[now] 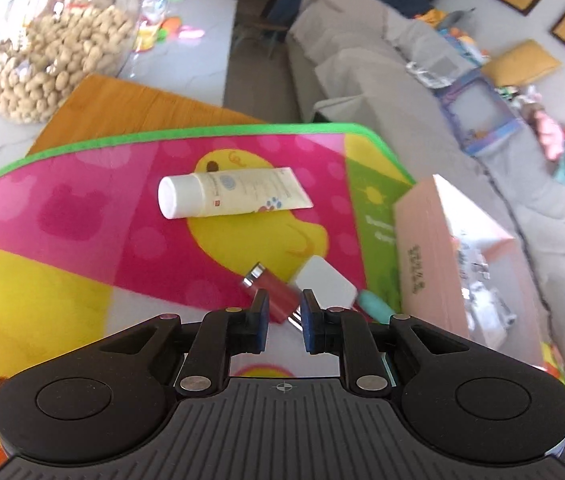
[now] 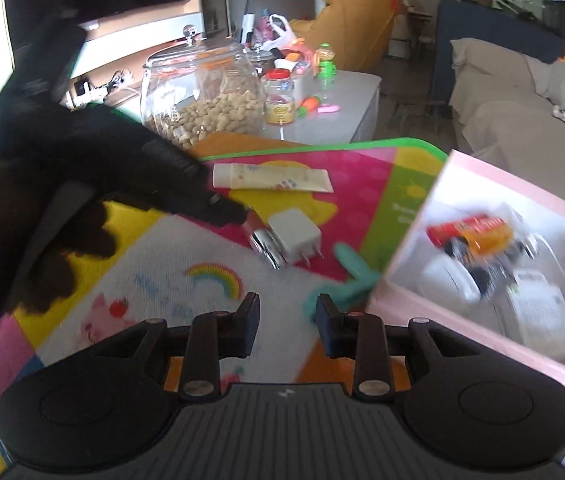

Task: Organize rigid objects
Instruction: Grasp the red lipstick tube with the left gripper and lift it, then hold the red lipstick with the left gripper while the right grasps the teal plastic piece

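A red lipstick tube with a silver cap point(image 1: 272, 294) lies on the colourful play mat point(image 1: 82, 216). My left gripper point(image 1: 285, 312) is open, its fingers on either side of the tube's near end. A white plug charger point(image 1: 324, 286) lies touching the tube on its right; it also shows in the right wrist view point(image 2: 294, 236). A white cream tube point(image 1: 230, 198) lies farther back on the mat. A teal object point(image 2: 352, 276) lies beside the pink box point(image 2: 494, 264). My right gripper point(image 2: 288, 320) is open and empty above the mat.
The pink box point(image 1: 454, 264) at the mat's right edge holds several items, among them a toy car point(image 2: 478, 236). A glass jar of peanuts point(image 1: 46, 36) stands behind the mat on a grey table point(image 2: 346, 104). A grey sofa point(image 1: 422, 92) is to the right.
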A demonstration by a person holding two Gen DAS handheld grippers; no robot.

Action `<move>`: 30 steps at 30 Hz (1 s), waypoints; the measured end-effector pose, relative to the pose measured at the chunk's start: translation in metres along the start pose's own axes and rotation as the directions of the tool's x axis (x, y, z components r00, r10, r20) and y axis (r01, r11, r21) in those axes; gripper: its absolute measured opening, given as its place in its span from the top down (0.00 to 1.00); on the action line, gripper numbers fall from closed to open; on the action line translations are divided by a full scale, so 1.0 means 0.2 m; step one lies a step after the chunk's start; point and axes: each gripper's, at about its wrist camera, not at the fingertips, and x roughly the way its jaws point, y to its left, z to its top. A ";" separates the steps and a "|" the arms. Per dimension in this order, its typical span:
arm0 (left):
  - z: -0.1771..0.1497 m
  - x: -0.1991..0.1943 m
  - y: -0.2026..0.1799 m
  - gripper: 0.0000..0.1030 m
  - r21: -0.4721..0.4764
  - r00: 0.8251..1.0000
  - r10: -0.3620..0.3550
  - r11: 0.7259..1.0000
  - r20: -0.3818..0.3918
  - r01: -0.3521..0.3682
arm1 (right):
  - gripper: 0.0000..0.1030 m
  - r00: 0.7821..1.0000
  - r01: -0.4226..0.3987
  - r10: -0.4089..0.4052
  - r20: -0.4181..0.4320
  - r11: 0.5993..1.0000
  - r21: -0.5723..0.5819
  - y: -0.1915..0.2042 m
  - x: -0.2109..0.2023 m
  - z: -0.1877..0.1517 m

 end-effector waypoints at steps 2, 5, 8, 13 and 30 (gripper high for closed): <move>0.00 0.04 -0.02 0.81 -0.009 1.000 0.018 1.000 -0.007 -0.018 | 0.66 1.000 0.007 -0.007 0.014 1.000 0.001 -0.01 -0.04 -0.05; 0.01 0.09 -0.06 0.75 0.004 0.999 0.034 0.999 0.003 -0.034 | 0.65 1.000 0.011 -0.011 0.028 1.000 -0.003 -0.01 -0.07 -0.14; 0.03 0.14 -0.09 0.71 0.032 0.999 0.054 0.998 0.009 -0.054 | 0.65 1.000 0.018 -0.018 0.022 1.000 -0.012 -0.02 -0.06 -0.19; 0.03 0.18 -0.12 0.70 0.098 0.999 0.047 0.994 -0.007 -0.046 | 0.65 1.000 0.030 -0.030 0.003 1.000 -0.002 -0.04 -0.02 -0.23; -0.05 0.11 -0.11 0.76 0.347 0.984 0.165 0.921 0.065 -0.177 | 0.54 0.997 0.070 -0.070 0.010 0.997 -0.025 0.01 0.03 -0.27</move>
